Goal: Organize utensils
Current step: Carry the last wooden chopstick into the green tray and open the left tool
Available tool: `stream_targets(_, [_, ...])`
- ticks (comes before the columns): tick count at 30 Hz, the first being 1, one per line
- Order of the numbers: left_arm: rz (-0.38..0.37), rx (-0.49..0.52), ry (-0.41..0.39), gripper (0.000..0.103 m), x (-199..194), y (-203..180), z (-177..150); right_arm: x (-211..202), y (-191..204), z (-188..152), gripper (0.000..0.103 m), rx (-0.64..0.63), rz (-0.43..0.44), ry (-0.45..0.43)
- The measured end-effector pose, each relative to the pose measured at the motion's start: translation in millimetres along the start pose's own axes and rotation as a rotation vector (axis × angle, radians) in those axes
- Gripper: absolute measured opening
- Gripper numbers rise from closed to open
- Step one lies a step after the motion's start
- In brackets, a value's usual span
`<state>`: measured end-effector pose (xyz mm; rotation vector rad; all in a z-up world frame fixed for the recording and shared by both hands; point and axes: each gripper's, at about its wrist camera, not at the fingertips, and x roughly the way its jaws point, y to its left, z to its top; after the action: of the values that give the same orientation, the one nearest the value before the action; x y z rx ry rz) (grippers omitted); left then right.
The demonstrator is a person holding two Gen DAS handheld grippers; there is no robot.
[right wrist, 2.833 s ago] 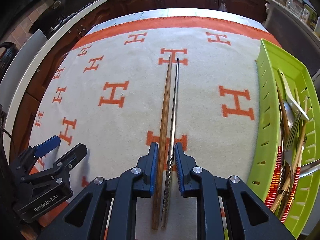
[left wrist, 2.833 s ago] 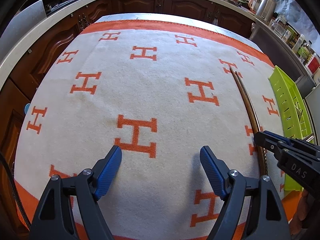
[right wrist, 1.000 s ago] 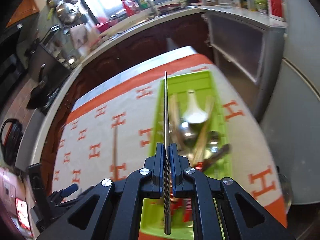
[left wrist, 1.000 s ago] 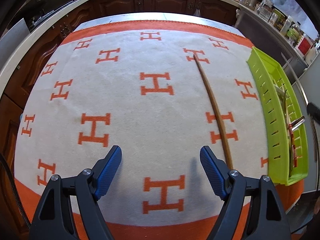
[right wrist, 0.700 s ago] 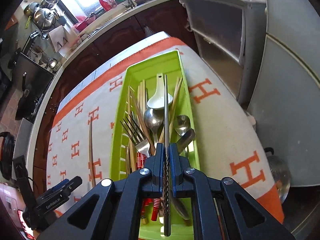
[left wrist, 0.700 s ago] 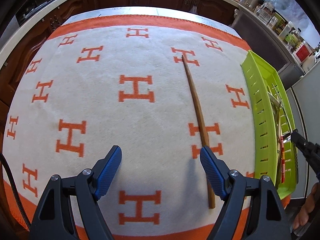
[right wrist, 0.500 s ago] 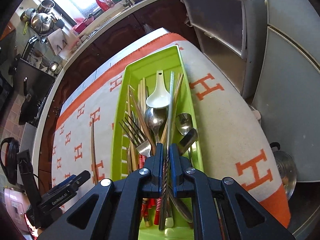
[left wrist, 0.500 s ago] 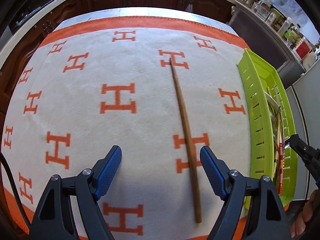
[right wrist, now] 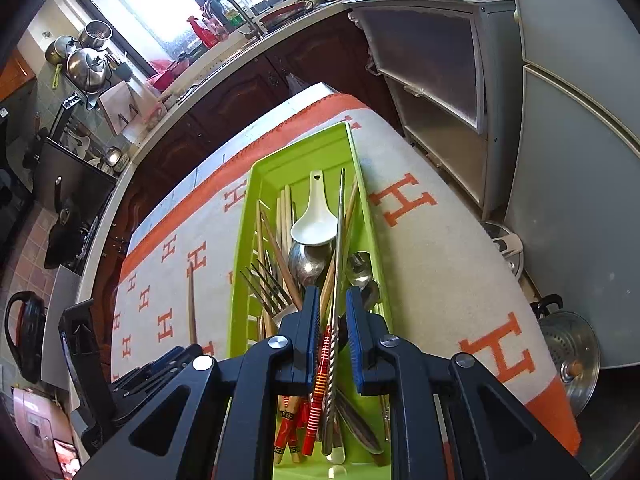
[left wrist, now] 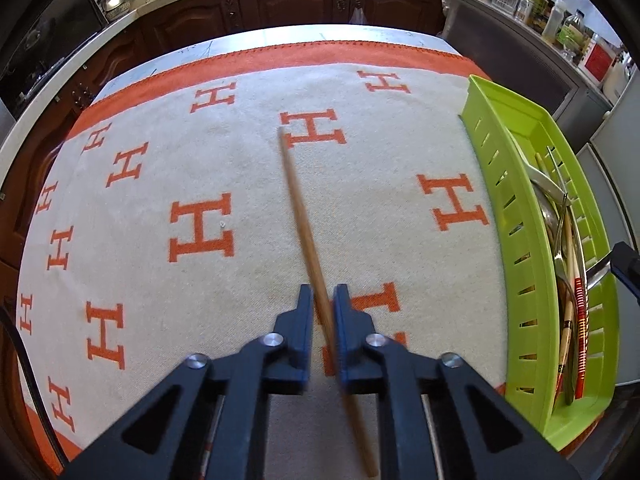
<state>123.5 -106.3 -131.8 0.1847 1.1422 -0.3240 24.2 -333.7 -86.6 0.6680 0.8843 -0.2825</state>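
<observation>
A long wooden chopstick (left wrist: 304,224) lies on the white cloth and runs away from me. My left gripper (left wrist: 323,300) is closing on its near part, with both pads against it. In the right wrist view the same wooden chopstick (right wrist: 192,304) shows left of the green tray (right wrist: 296,156). A metal chopstick (right wrist: 340,216) lies in that tray among the other utensils. My right gripper (right wrist: 333,300) hovers over the tray's near half. Its jaws are opening, and the metal chopstick runs loose below the gap.
The green tray (left wrist: 504,168) stands along the cloth's right edge. It holds a white ceramic spoon (right wrist: 314,220), forks (right wrist: 268,284), metal spoons and red striped chopsticks (right wrist: 320,380). A white cloth with orange H marks (left wrist: 200,184) covers the table. A pot lid (right wrist: 572,356) sits low beyond the table's right side.
My left gripper slid right until the wooden chopstick lay between its jaws, then closed on it. My right gripper carried the metal chopstick over the tray, lowered it in and parted its jaws.
</observation>
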Motion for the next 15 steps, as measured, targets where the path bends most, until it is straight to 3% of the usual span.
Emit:
stream_targets(7, [-0.115, -0.098, 0.014, 0.004, -10.5, 17.4, -1.1, -5.0, 1.1, -3.7, 0.013, 0.007, 0.021, -0.009])
stream_targets(15, [-0.276, -0.115, -0.023, 0.004, -61.9, 0.7, 11.9, -17.1, -2.9, -5.7, 0.013, 0.03, 0.041, -0.037])
